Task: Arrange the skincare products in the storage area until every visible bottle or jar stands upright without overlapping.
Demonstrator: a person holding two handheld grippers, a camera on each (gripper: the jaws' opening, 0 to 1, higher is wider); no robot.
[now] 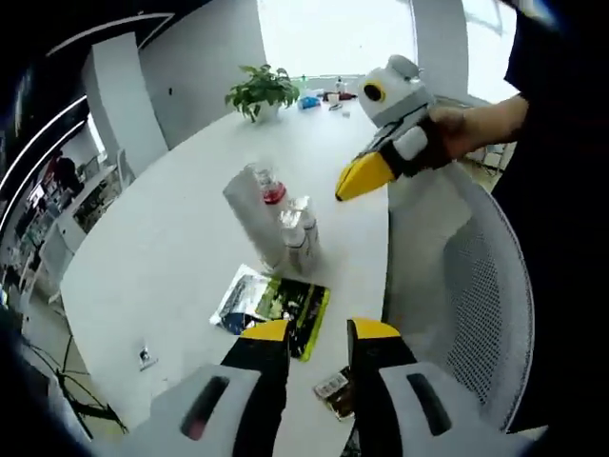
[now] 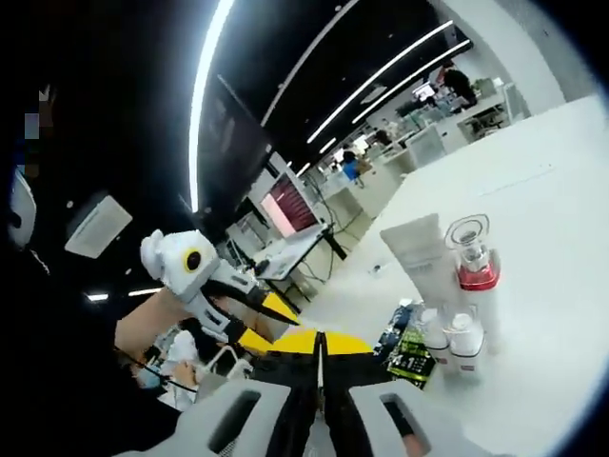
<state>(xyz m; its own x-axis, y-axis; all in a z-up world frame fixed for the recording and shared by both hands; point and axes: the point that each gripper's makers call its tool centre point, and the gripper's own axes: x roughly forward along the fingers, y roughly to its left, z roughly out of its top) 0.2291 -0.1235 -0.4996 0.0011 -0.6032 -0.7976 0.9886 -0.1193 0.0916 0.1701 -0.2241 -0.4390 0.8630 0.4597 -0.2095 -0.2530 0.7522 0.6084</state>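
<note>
1. Standing upright together mid-table point(image 1: 171, 238) are a white tube point(image 1: 249, 211), a red-collared bottle point(image 1: 271, 190) and two small bottles point(image 1: 300, 233).
2. Just beside them lies a flat sachet point(image 1: 276, 303).
3. Left gripper point(image 1: 317, 335): jaws apart, empty.
4. Right gripper point(image 2: 319, 345): jaws together, empty, raised off the table.

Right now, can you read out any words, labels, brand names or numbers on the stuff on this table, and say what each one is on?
No text can be read.
Green and black packet: print on it, too blurred to read.
Small dark packet by the table edge: markings too small to read.
White tube: no readable label.
Red-banded bottle and two small white bottles: no readable labels.
</note>
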